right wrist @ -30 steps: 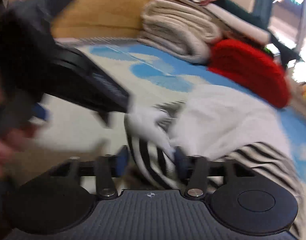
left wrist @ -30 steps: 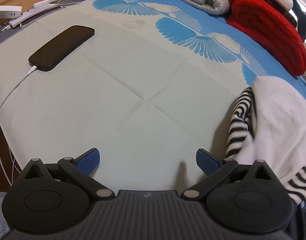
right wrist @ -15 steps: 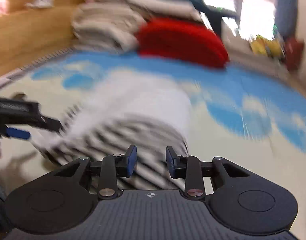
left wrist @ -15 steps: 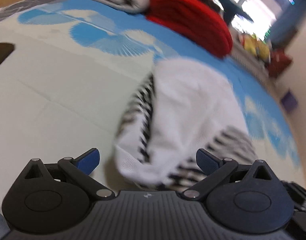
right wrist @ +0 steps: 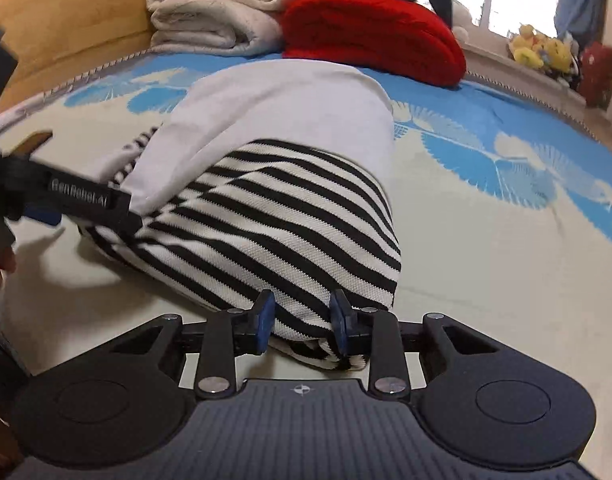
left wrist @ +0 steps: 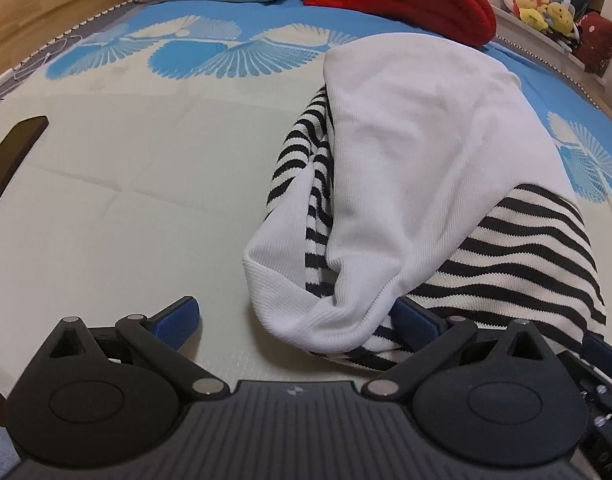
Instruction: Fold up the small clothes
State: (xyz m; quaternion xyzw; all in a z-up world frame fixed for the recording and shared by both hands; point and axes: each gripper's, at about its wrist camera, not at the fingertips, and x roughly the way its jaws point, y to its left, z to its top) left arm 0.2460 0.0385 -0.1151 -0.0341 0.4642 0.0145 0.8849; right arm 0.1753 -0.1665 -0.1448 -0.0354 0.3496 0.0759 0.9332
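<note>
Striped garment (right wrist: 289, 220) on blue-patterned bed mat (right wrist: 506, 240); red blanket (right wrist: 370, 36) behind.

The left gripper (left wrist: 295, 320) sits low at six o'clock in its own wrist view, its two blue-padded fingers spread wide apart, one at about seven o'clock and one at about five o'clock. Nothing is pinched between them. In the right wrist view it enters from nine o'clock as a dark bar angled toward the centre.

The right gripper (right wrist: 301, 320) sits at six o'clock in its own view. Its blue fingertips (right wrist: 264, 316) are drawn close together, clamped on a fold of striped cloth (right wrist: 289, 236) bunched between them.
</note>
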